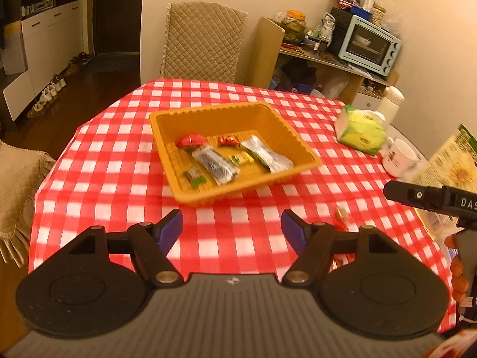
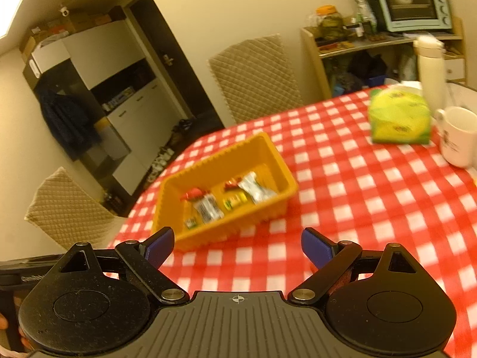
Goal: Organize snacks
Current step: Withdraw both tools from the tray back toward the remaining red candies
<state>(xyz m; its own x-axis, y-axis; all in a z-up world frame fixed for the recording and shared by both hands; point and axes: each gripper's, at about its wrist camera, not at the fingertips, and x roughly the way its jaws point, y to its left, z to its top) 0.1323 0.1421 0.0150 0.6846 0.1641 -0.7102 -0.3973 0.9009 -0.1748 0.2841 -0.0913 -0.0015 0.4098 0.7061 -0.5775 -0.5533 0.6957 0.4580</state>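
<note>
Both tongs, left tongs (image 1: 232,228) and right tongs (image 2: 237,247), gape wide and empty above the surface (image 1: 238,238), clear of the yellow tray (image 1: 190,112). The snacks (image 1: 213,165) lie inside it, so sorting looks nearly done; one small wrapped piece (image 1: 341,213) sits loose outside, likely next.

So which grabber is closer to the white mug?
Right. The right gripper has the white mug just ahead on its right side. The left gripper sits farther across the table, with the mug well off to its right.
</note>
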